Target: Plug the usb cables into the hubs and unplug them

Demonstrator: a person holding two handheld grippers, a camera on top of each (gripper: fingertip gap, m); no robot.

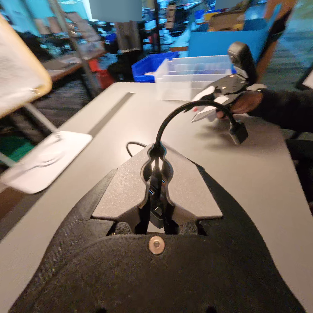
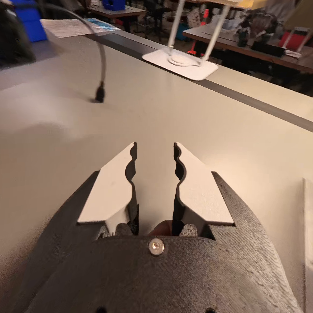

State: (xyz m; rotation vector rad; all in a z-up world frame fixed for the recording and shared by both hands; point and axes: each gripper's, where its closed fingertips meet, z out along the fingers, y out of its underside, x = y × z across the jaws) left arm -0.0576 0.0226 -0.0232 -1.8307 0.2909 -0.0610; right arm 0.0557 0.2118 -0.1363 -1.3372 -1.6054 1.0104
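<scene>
The left tool [image 1: 156,149] is closed around a dark hub [image 1: 156,210], which sits deep between its jaws with a short black cable [image 1: 179,108] arching up out of the tips and ending in a black plug [image 1: 238,133] that hangs just above the grey tabletop [image 1: 220,186]. The right tool [image 2: 155,144] is open and holds nothing; in the left wrist view it hovers just behind the arch of the cable, near the plug but not touching it. A thinner black wire [image 1: 131,147] loops on the tabletop just beyond the left tips, and I cannot tell where it leads. The step in hand looks like taking hold of a plug with the free tool, so the hub should stay clamped and steady, its ports turned toward the incoming side. The right tool should approach the plug body squarely, close on its flat sides rather than on the flexible cable, and keep it in line with the port before pushing; a tilted plug is likely to jam or twist the hub in its grip. The white lamp base [image 2: 180,65] and the clear plastic organiser [image 1: 191,76] stand well apart from the work, so they should not interfere.
</scene>
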